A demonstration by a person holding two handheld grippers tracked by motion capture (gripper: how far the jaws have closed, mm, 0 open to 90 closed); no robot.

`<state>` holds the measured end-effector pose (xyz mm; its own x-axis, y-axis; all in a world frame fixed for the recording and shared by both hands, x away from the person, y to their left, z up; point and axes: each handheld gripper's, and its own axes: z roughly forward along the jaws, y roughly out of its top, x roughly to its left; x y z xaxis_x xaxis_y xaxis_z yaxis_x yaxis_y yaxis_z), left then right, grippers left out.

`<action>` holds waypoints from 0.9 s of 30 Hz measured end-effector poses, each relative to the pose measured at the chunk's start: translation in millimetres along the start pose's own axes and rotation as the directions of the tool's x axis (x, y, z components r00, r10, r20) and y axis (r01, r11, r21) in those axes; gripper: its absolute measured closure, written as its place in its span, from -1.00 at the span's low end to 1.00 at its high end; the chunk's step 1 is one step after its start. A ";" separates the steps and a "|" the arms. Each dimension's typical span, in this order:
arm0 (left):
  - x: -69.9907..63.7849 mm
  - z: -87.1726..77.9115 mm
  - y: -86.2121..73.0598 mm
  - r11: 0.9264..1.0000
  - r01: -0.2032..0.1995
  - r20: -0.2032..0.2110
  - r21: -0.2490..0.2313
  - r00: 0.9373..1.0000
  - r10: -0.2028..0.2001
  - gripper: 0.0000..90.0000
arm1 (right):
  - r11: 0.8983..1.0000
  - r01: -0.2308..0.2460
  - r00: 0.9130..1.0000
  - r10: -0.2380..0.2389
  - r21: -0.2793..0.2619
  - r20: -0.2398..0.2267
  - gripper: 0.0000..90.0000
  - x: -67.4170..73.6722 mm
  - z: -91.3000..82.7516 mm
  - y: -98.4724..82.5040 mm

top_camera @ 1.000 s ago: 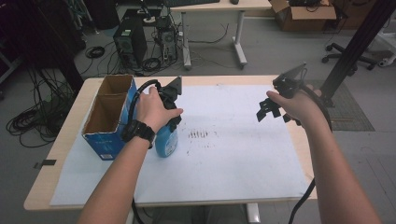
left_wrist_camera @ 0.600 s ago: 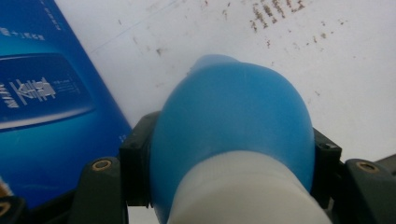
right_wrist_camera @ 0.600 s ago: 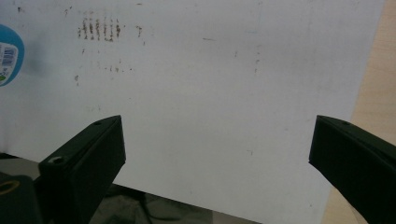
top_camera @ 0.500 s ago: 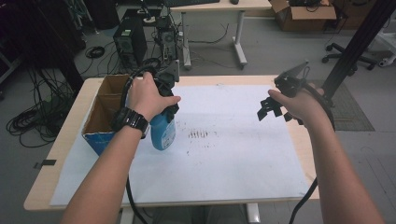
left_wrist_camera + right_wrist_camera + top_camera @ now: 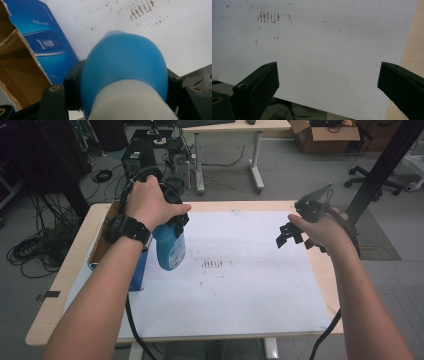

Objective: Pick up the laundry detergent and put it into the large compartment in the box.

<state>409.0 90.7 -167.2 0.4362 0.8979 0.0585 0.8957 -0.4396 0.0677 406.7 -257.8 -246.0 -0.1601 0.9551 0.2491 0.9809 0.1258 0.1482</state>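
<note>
A blue bottle (image 5: 170, 251) with a white neck hangs above the white sheet (image 5: 240, 285) at the table's left, clear of the surface. My left gripper (image 5: 172, 222) is shut on its upper part. In the left gripper view the bottle's blue body (image 5: 125, 65) bulges between both jaws, and the white neck (image 5: 130, 102) lies nearest the camera. My right gripper (image 5: 292, 232) hovers over the sheet's right side, open with nothing between its jaws. Its two black jaws stand wide apart above the white sheet (image 5: 324, 50) in the right gripper view.
An open blue cardboard box (image 5: 107, 252) stands at the table's left edge, just beside the bottle, its blue side (image 5: 47, 47) close to the left gripper. Dark smudge marks (image 5: 212, 265) dot the sheet's middle. The wooden table edge (image 5: 325, 285) runs along the right.
The left gripper has lifted the blue bottle off the sheet and carried it slightly up and away from me. The right gripper has barely moved.
</note>
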 end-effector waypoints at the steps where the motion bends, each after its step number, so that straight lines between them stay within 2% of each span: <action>1: 0.4 -2.4 0.0 1.000 0.002 0.003 -0.003 1.000 -0.002 -0.18 | 1.000 0.004 1.000 -0.004 0.006 0.001 -0.92 0.3 -0.2 0.3; 5: 5.4 -18.6 0.3 1.000 0.005 0.018 -0.013 1.000 -0.004 -0.18 | 1.000 0.014 1.000 -0.014 0.007 0.004 -0.92 1.4 -0.6 1.3; 16: 22.0 -52.7 0.9 0.999 0.031 0.018 -0.030 0.999 -0.030 -0.18 | 1.000 0.018 1.000 -0.018 0.004 -0.003 -0.92 0.4 -4.3 4.3; 24: 36.0 -67.1 -1.2 0.997 0.058 0.023 -0.041 0.998 -0.057 -0.18 | 1.000 0.020 1.000 -0.020 -0.007 -0.005 -0.92 0.9 -8.1 5.9; 27: 44.4 -71.5 -3.6 0.995 0.086 0.029 -0.045 0.996 -0.085 -0.18 | 1.000 0.019 1.000 -0.019 -0.009 -0.003 -0.92 1.1 -9.4 6.7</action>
<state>418.9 130.5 -93.7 0.3612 0.9322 0.0239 0.9250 -0.3614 0.1172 412.1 -258.4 -235.7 -0.1791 0.9517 0.2495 0.9767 0.1415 0.1613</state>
